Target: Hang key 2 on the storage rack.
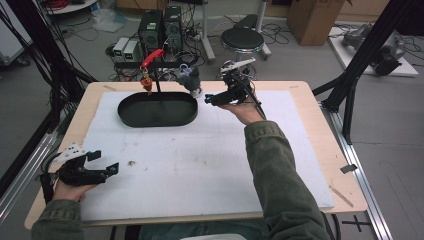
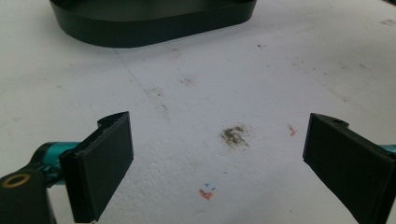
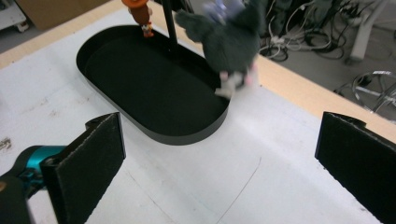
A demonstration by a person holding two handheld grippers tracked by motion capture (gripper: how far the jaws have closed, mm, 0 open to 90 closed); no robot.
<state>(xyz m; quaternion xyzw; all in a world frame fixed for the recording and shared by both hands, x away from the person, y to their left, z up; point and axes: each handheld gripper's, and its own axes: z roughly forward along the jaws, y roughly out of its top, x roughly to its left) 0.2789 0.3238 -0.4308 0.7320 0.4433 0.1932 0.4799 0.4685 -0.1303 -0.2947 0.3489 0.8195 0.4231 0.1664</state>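
The grey plush toy (image 3: 231, 35) hung from the black stand (image 1: 158, 82) at the back rim of the black oval tray (image 1: 157, 110), next to a small orange toy (image 1: 146, 83) under the red hook (image 1: 152, 56). It looked blurred, so maybe it was swinging, hard to say. The right gripper (image 1: 212, 99) sat just beside it with jaws spread wide and nothing between them. My read was that the hanging step was basically done and the next move called for easing that hand clear without bumping the toy. The left gripper (image 1: 102, 162) rested low near the front left corner, jaws also wide apart and empty. The table was wooden (image 1: 320, 135) with a scuffed white foam sheet (image 2: 261, 84) on top. Behind it were a stool (image 1: 242, 39), cables, boxes, and some electronics on the floor.
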